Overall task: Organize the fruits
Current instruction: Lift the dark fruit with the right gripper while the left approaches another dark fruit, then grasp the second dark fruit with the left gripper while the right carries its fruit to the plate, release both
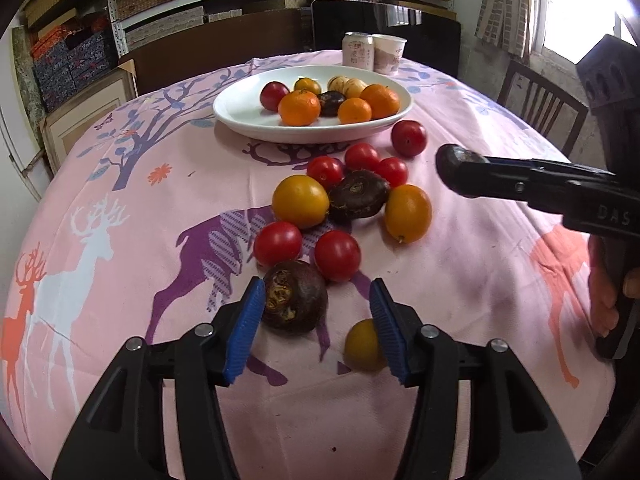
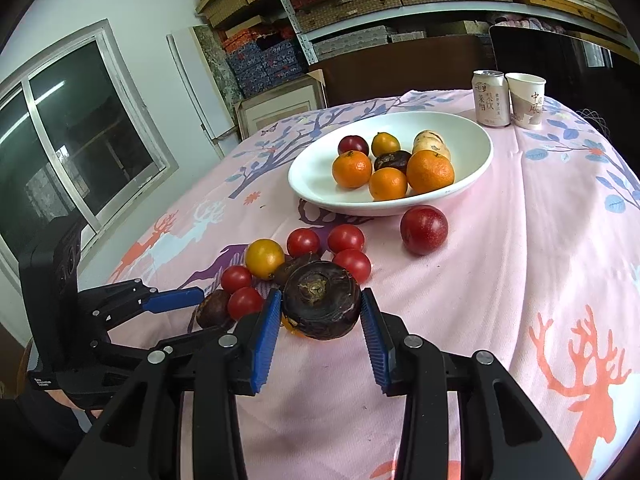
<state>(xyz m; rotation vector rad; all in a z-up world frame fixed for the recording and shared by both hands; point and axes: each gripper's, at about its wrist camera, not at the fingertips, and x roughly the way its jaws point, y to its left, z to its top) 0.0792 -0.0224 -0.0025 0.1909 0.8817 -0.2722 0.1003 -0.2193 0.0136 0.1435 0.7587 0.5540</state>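
A white bowl (image 1: 240, 118) (image 2: 312, 184) holds oranges, a plum and other fruit. Loose cherry tomatoes, yellow fruits and dark water chestnuts lie on the pink cloth before it. My left gripper (image 1: 316, 320) is open, low over the cloth, with a dark chestnut (image 1: 294, 298) against its left pad and a yellow fruit (image 1: 362, 346) by its right pad. My right gripper (image 2: 320, 320) is shut on a dark chestnut (image 2: 320, 306) and holds it above the pile; it also shows in the left wrist view (image 1: 460, 172).
A red plum (image 1: 408, 138) (image 2: 424, 230) lies just right of the bowl. A drink can (image 2: 491, 98) and a paper cup (image 2: 527, 100) stand at the table's far edge. Chairs and shelves of boxes stand behind the table.
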